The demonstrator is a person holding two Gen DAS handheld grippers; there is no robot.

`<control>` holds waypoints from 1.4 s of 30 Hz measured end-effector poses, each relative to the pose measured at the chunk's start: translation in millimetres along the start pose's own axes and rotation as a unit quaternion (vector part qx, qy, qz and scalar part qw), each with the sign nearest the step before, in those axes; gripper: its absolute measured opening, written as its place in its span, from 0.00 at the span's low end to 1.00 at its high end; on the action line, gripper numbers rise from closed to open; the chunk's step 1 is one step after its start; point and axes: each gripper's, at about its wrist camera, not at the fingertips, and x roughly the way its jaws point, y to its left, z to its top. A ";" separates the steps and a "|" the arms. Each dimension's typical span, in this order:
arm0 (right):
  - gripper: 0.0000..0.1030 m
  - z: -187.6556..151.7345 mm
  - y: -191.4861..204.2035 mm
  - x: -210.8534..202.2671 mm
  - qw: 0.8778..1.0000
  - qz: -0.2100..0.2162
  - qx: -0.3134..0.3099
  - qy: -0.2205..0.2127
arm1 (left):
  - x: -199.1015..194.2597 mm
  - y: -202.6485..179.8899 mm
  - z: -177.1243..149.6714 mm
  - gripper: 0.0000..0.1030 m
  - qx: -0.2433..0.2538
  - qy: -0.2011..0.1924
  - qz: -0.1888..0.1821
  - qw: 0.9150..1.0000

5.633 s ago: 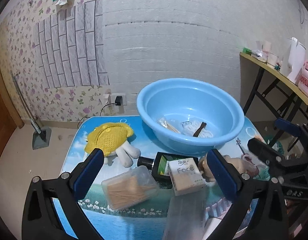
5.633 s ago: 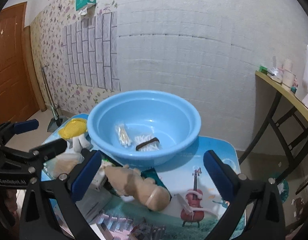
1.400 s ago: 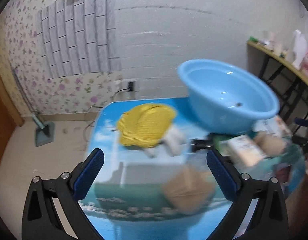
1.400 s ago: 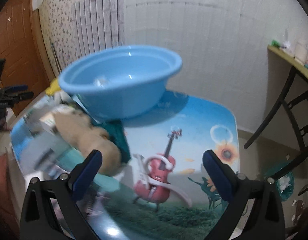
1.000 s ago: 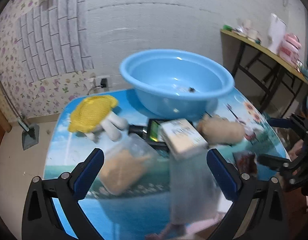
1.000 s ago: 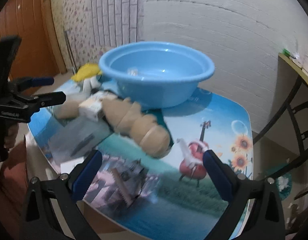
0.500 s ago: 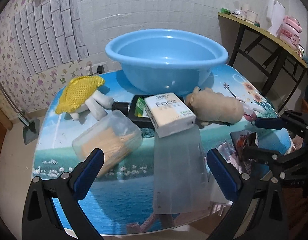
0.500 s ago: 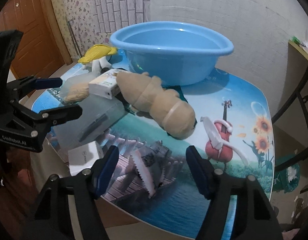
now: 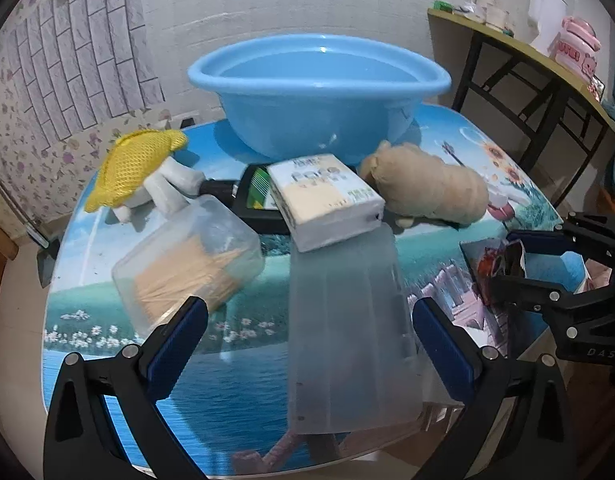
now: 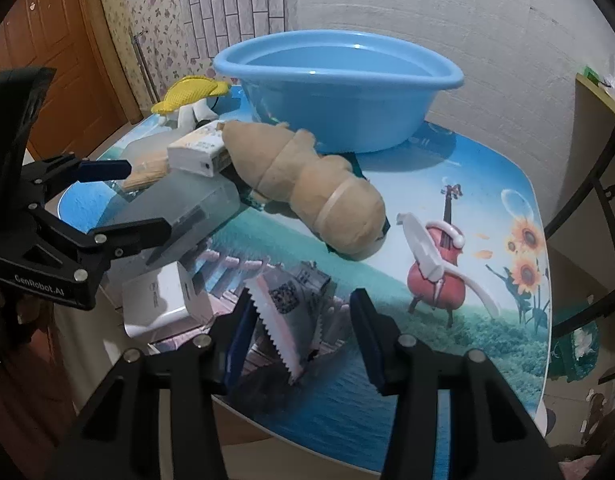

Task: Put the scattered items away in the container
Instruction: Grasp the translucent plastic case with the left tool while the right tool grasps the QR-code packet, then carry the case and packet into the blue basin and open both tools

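Two grippers low over the printed table (image 9: 87,248); right gripper (image 10: 303,338) closing, jaws either side of a silvery sachet (image 10: 287,312) with serrated edge, pads not yet pressing; left gripper (image 9: 303,340) spread wide above a frosted flat pouch (image 9: 347,320), gripping nothing; blue basin (image 9: 319,92) at the far side; tissue pack (image 9: 327,200), tan plush toy (image 9: 427,192), toothpick box (image 9: 187,264) between.

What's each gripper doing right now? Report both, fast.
Left gripper: open, holding nothing, above the frosted plastic pouch.
Right gripper: jaws closing around the serrated-edge packet, pads not yet pressing it.
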 end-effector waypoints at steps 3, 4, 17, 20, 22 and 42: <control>0.46 -1.2 1.0 3.1 1.000 0.002 -0.001 0.006 | 8.1 -3.7 -3.0 0.99 0.006 0.013 -0.004 1.000; 0.46 -1.6 1.1 4.5 1.000 0.003 0.000 0.009 | 9.6 -3.1 -4.2 0.99 0.004 0.014 -0.002 1.000; 0.28 -3.4 -2.5 5.2 1.000 0.021 0.015 0.004 | -1.1 -0.3 -10.7 0.59 0.015 0.001 -0.034 0.999; 0.28 -3.2 -2.3 1.1 0.999 0.027 0.017 -0.007 | -13.0 -2.0 -8.8 0.59 0.021 -0.017 -0.042 0.999; 0.27 -1.8 -2.4 -2.8 0.999 0.034 0.020 -0.018 | -22.1 -6.1 -6.4 0.59 0.031 -0.033 -0.045 0.998; 0.27 58.1 -1.9 -55.1 0.986 0.079 0.008 -0.146 | -69.2 2.1 64.7 0.59 0.024 -0.131 -0.019 0.991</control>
